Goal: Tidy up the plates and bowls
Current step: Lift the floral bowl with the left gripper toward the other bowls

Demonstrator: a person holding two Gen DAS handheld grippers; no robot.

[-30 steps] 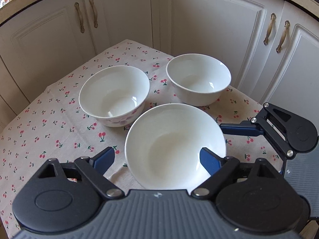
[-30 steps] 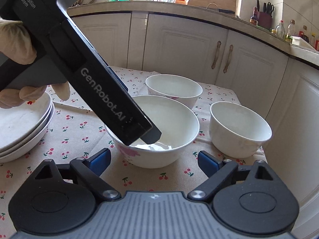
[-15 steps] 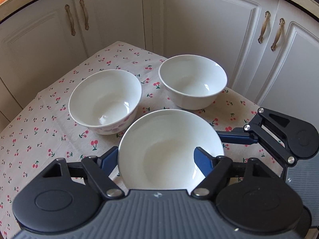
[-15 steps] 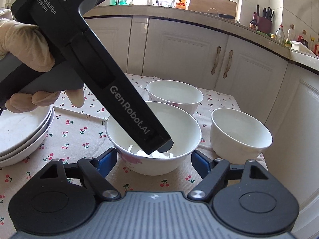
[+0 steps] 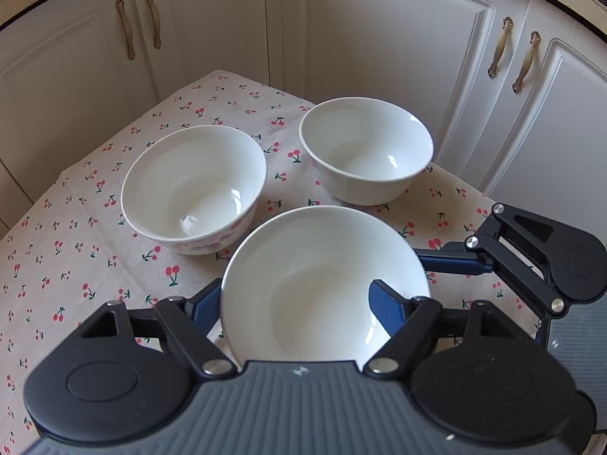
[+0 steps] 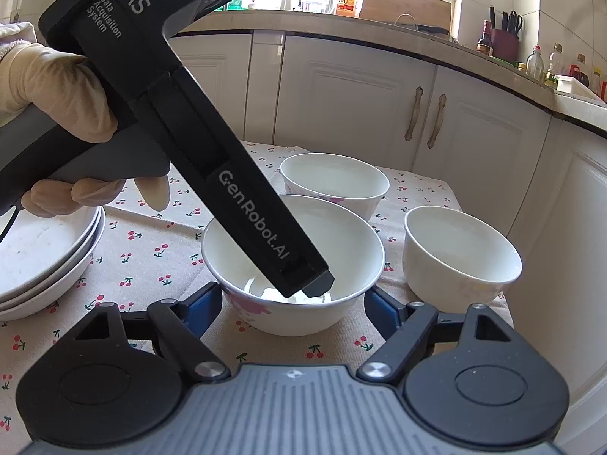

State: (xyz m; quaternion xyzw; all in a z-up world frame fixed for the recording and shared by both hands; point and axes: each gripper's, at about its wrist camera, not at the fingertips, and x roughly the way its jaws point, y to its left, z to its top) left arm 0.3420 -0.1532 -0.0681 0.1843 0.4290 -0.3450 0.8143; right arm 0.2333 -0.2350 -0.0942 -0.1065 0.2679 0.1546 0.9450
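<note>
Three white bowls stand on the cherry-print tablecloth. The nearest bowl (image 5: 318, 288) (image 6: 299, 276) is the widest and has pink flowers outside. My left gripper (image 5: 296, 303) is open, one finger outside its left wall, the other inside. My right gripper (image 6: 292, 303) is open with a finger on each side of the same bowl; it also shows in the left wrist view (image 5: 447, 261). A flowered bowl (image 5: 193, 189) (image 6: 334, 182) and a plain bowl (image 5: 366, 149) (image 6: 461, 258) stand behind. A stack of white plates (image 6: 41, 258) sits at the left.
White cabinet doors (image 5: 379, 38) close in behind and right of the table. The table's far edge (image 5: 242, 77) and right edge (image 6: 504, 303) are close to the bowls. A cluttered counter (image 6: 379, 3) runs along the back.
Both grippers have moved in on the nearest bowl: the left one has dropped over its rim, the right one has slid forward until its fingers flank the bowl's sides.
</note>
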